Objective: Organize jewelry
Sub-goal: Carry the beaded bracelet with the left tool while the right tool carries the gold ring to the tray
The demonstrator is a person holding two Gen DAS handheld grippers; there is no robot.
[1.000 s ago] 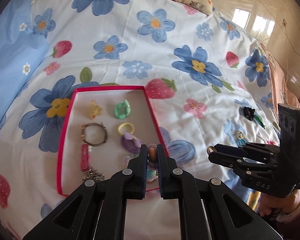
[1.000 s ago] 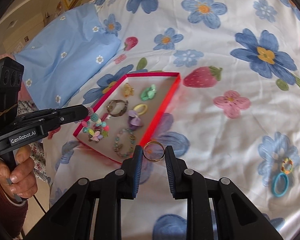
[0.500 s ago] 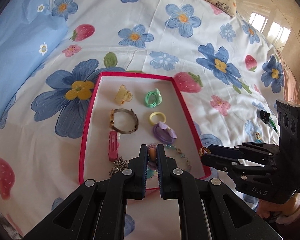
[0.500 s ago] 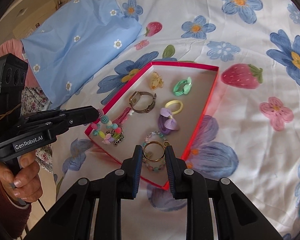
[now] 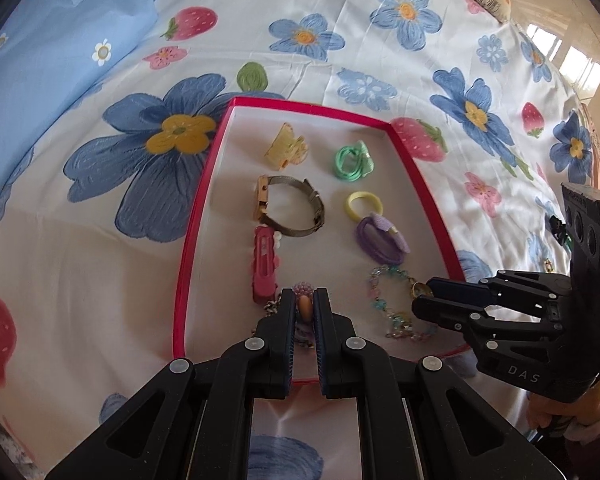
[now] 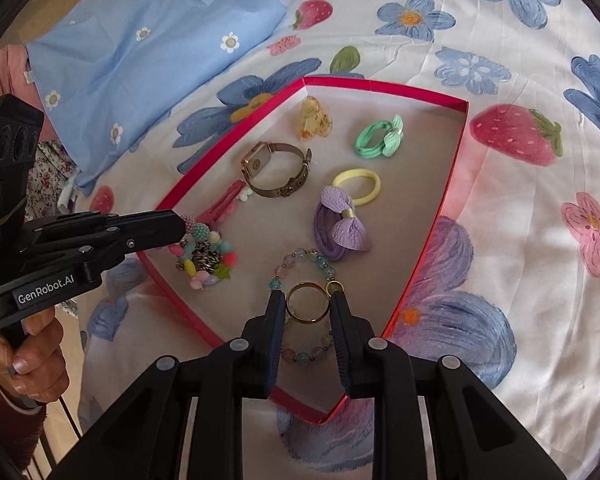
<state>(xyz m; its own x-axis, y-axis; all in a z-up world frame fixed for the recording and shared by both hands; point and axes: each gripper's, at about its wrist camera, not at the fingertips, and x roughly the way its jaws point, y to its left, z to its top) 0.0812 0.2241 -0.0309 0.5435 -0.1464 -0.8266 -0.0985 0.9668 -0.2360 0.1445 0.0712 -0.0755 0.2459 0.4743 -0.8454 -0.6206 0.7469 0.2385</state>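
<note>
Now the left hand-held gripper (image 5: pixel 303 307) is clamping a colourful bead bracelet (image 6: pixel 204 258) over the near left corner of the red tray (image 6: pixel 452 208) on the bed (image 6: pixel 520 280), while the right hand-held gripper (image 6: pixel 307 308) is gripping a gold ring (image 6: pixel 307 303) above the pastel bracelet (image 6: pixel 304 264) lying inside it.

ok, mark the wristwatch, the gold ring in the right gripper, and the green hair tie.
wristwatch (image 6: pixel 257 161): right wrist view, on its square face.
gold ring (image 6: pixel 307 320): right wrist view, on the lower band, between the pads.
green hair tie (image 5: pixel 353 162): left wrist view, on its looped cord.
</note>
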